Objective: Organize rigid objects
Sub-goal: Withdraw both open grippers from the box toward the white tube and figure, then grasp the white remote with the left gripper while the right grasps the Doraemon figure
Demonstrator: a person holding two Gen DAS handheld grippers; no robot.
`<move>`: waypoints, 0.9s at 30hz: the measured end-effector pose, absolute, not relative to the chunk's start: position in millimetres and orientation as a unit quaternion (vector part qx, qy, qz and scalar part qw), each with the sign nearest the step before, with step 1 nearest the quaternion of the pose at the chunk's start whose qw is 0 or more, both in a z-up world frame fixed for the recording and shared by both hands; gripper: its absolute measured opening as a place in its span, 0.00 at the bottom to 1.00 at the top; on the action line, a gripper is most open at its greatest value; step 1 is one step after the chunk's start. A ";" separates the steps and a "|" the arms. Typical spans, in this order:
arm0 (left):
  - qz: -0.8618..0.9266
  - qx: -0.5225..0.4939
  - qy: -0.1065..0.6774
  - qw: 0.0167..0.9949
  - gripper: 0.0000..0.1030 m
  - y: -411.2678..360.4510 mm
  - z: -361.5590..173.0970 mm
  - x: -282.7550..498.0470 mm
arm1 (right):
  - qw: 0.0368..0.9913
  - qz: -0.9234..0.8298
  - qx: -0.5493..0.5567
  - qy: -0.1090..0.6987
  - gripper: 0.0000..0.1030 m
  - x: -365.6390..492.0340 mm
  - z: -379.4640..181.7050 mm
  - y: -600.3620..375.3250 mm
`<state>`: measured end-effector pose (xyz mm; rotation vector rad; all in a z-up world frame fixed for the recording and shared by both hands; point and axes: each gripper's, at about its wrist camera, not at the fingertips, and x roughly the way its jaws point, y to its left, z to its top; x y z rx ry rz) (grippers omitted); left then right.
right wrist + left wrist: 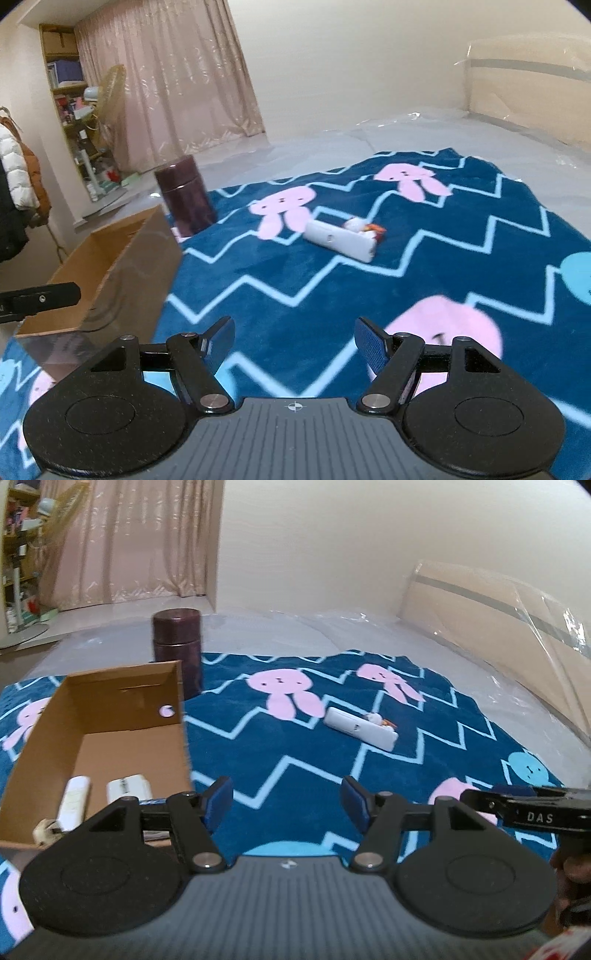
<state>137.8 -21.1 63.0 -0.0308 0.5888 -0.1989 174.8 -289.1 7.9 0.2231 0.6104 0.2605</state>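
In the left wrist view, the left gripper [286,799] hangs with jaws spread and empty just right of the open brown cardboard box [177,738], which already holds small white items. A white rectangular plastic remote [360,729] lies on the blue rabbit-patterned blanket [295,753], well right of the box.

In the right wrist view, the right gripper [294,341], jaws also spread and empty, faces that remote [341,240]. The step looks like reaching for it; next calls for straddling it, then closing.

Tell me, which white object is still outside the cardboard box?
The white remote with small figures beside it; it lies on the blanket, unlike the two inside the cardboard box.
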 end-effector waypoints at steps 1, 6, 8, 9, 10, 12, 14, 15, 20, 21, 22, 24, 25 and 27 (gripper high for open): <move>-0.101 -0.012 0.291 0.951 0.58 -27.2 61.1 143.0 | 0.940 0.125 0.105 0.299 0.67 180.4 5.7 -294.2; -0.112 -0.001 0.297 0.948 0.60 -55.4 48.4 174.4 | 0.942 0.127 0.085 0.300 0.67 213.7 -7.5 -316.0; -0.112 0.000 0.300 0.947 0.62 -65.4 41.6 190.3 | 0.941 0.131 0.076 0.304 0.67 230.4 -15.6 -322.1; -0.113 0.000 0.302 0.947 0.62 -70.6 37.2 199.6 | 0.940 0.134 0.073 0.306 0.67 238.6 -19.7 -324.8; -0.114 -0.002 0.305 0.946 0.62 -74.7 33.0 208.4 | 0.939 0.137 0.068 0.308 0.67 247.6 -24.6 -327.4; -0.113 -0.004 0.310 0.944 0.62 -83.6 22.8 228.0 | 0.937 0.144 0.059 0.314 0.67 265.8 -34.3 -330.3; -0.114 -0.007 0.315 0.942 0.62 -91.2 12.4 246.2 | 0.935 0.153 0.049 0.316 0.66 284.9 -45.4 -331.9; -0.114 -0.007 0.317 0.942 0.62 -95.0 7.1 254.4 | 0.934 0.158 0.043 0.317 0.66 295.1 -50.7 -332.0; -0.114 -0.004 0.330 0.937 0.62 -109.4 -21.9 296.3 | 0.929 0.178 0.031 0.322 0.61 342.7 -73.0 -331.6; -0.113 -0.004 0.331 0.937 0.63 -111.1 -27.4 304.6 | 0.929 0.182 0.027 0.321 0.57 352.9 -77.1 -330.4; -0.112 -0.004 0.333 0.936 0.63 -112.6 -32.4 312.0 | 0.928 0.186 0.024 0.321 0.55 361.3 -80.1 -329.5; -0.110 -0.005 0.336 0.935 0.63 -114.0 -41.6 326.9 | 0.927 0.193 0.016 0.322 0.53 378.1 -87.3 -326.8; -0.108 -0.005 0.337 0.935 0.63 -114.7 -44.9 332.6 | 0.926 0.195 0.013 0.322 0.51 386.1 -91.0 -325.1; -0.107 -0.004 0.338 0.935 0.63 -115.9 -50.5 343.0 | 0.924 0.198 0.008 0.326 0.48 400.7 -97.5 -323.0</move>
